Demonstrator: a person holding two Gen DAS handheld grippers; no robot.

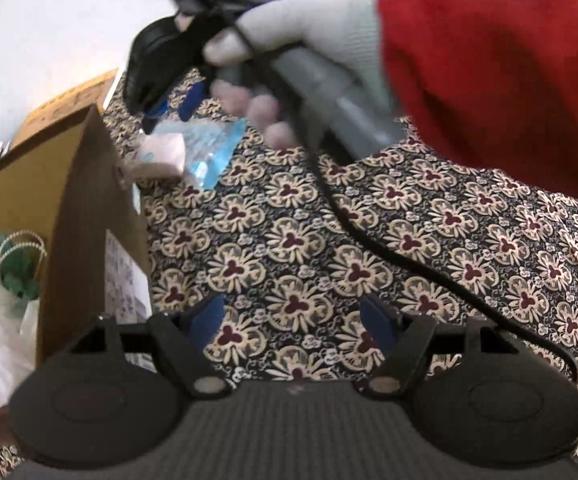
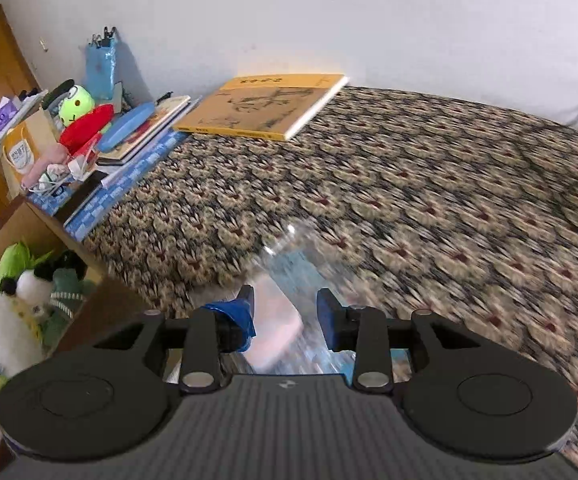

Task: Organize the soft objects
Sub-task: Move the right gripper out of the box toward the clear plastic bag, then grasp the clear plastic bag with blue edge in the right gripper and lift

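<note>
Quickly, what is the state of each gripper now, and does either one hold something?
Left gripper: open, empty.
Right gripper: a clear packet between its fingers; grip cannot be told.

Bright, even daylight in both views, soft and without hard glare. Strong fisheye bending at the edges, with dark corners at top left of the left wrist view and top right of the right wrist view. Heavy motion blur on the gloved hand [image 1: 309,36] and red sleeve [image 1: 501,80] in the left view; sharp on the patterned cloth [image 1: 329,260] below. Smeared across the same cloth [image 2: 409,200] in the right view, and on the clear packet [image 2: 281,300] between the pads; crisper on the yellow book [image 2: 265,106] and white wall [image 2: 329,20]. Faint shadows only beside the cardboard box [image 1: 69,200]
</note>
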